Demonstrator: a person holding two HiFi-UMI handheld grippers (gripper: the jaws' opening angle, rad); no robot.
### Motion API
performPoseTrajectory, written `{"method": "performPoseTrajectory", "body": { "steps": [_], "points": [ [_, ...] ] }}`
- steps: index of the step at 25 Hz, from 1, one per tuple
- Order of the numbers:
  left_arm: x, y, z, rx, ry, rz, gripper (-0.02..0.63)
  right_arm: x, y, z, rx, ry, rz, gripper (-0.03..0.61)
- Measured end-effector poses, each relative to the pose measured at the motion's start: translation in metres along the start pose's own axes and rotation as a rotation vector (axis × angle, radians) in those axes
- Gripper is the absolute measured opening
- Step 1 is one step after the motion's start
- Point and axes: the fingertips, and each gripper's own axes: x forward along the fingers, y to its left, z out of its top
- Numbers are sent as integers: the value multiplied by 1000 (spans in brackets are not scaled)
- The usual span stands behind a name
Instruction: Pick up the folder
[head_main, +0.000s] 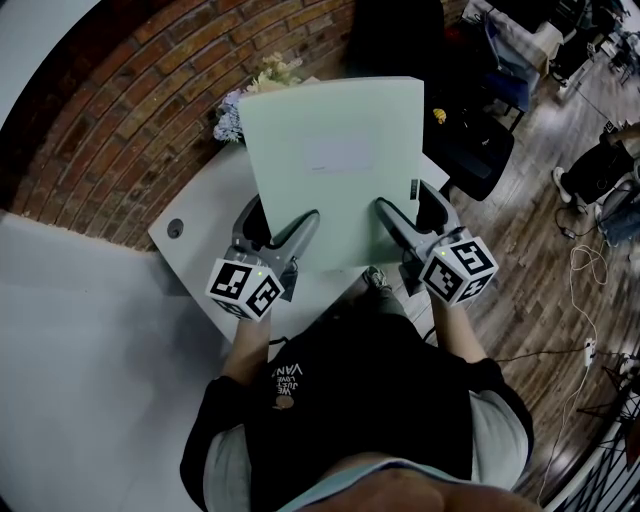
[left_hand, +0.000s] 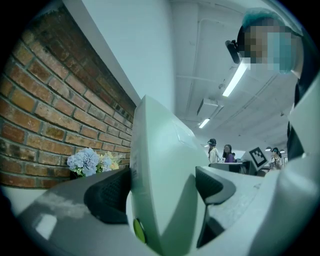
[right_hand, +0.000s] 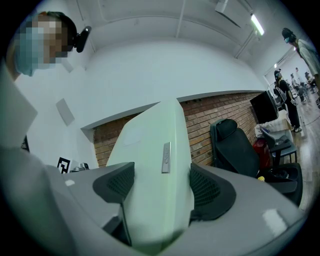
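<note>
A pale green folder (head_main: 335, 165) hangs above the white table (head_main: 195, 250), held by its near edge from both sides. My left gripper (head_main: 278, 222) is shut on its left part; in the left gripper view the folder (left_hand: 160, 165) fills the gap between the dark pads (left_hand: 107, 197) of the left gripper (left_hand: 162, 192). My right gripper (head_main: 410, 208) is shut on the right part. In the right gripper view, the right gripper (right_hand: 161, 190) has both pads pressed on the folder (right_hand: 150, 165), just below its small metal label holder (right_hand: 165, 157).
A bunch of pale flowers (head_main: 250, 95) stands at the table's far edge against the brick wall (head_main: 150, 110). A black office chair (head_main: 480, 150) is right of the table. Cables (head_main: 585, 300) lie on the wooden floor. People (left_hand: 227, 152) stand far off.
</note>
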Motion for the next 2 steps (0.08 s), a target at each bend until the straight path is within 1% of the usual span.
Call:
{"method": "performPoseTrajectory", "body": {
  "steps": [2],
  "points": [
    [0, -1, 0, 1, 0, 0, 417, -1, -1, 0, 0, 0, -1, 339]
  ]
}}
